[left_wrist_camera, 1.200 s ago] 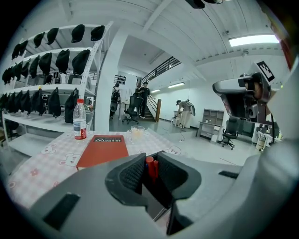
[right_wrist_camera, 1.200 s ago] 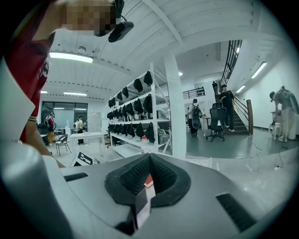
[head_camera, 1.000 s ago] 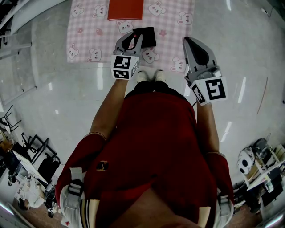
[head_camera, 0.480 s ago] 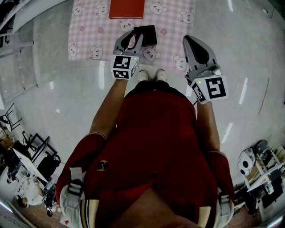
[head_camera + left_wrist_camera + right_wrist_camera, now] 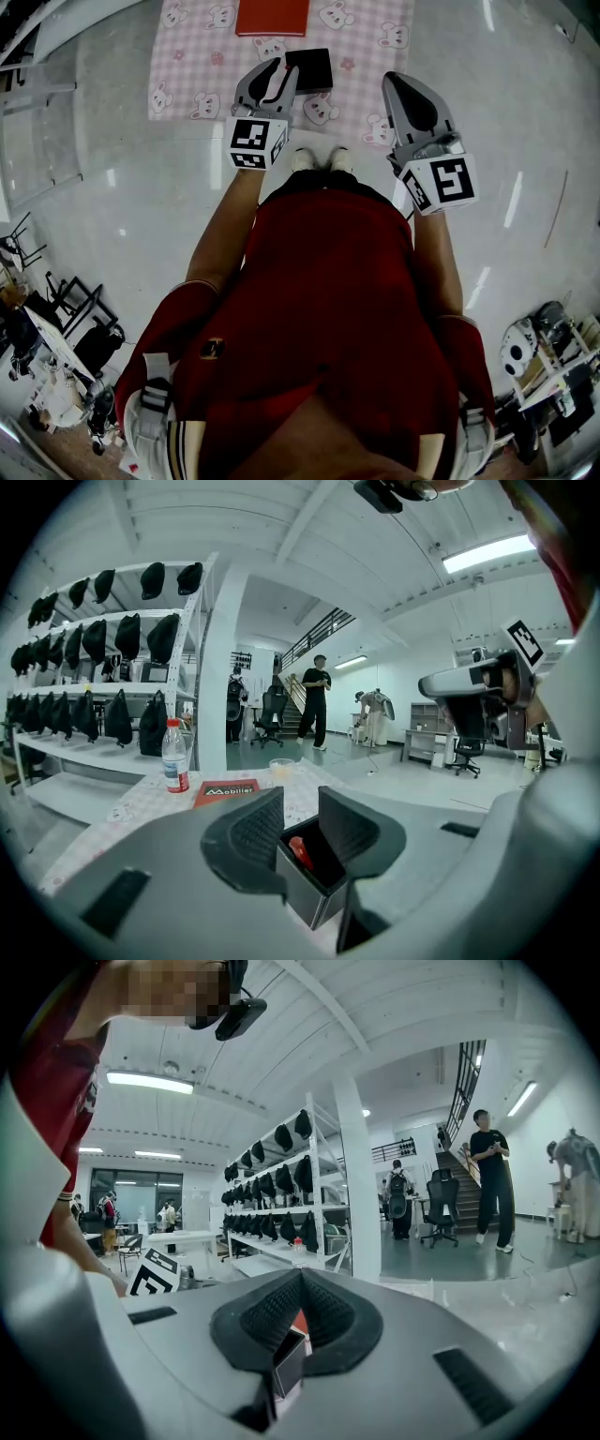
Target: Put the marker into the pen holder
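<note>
A black square pen holder (image 5: 311, 68) stands on the pink bunny-print cloth (image 5: 187, 66). In the left gripper view, the holder (image 5: 314, 892) shows through the gap between the jaws, and a red marker (image 5: 300, 852) leans inside it. My left gripper (image 5: 281, 73) hovers just left of and over the holder, open (image 5: 300, 808), gripping nothing. My right gripper (image 5: 398, 82) is held to the right of the holder. Its jaws meet at the tips (image 5: 302, 1274), with nothing between them. Below those jaws a corner of the holder (image 5: 289, 1363) shows.
A red book (image 5: 272, 16) lies on the cloth beyond the holder. A water bottle (image 5: 174, 757) and a small cup (image 5: 280, 767) stand farther back. Shelves of black bags (image 5: 94, 714) line the left side. People stand in the hall beyond.
The red marker showed between the left jaws earlier; now it lies in the holder and the left jaws hold nothing. Both grippers have shifted slightly forward.
</note>
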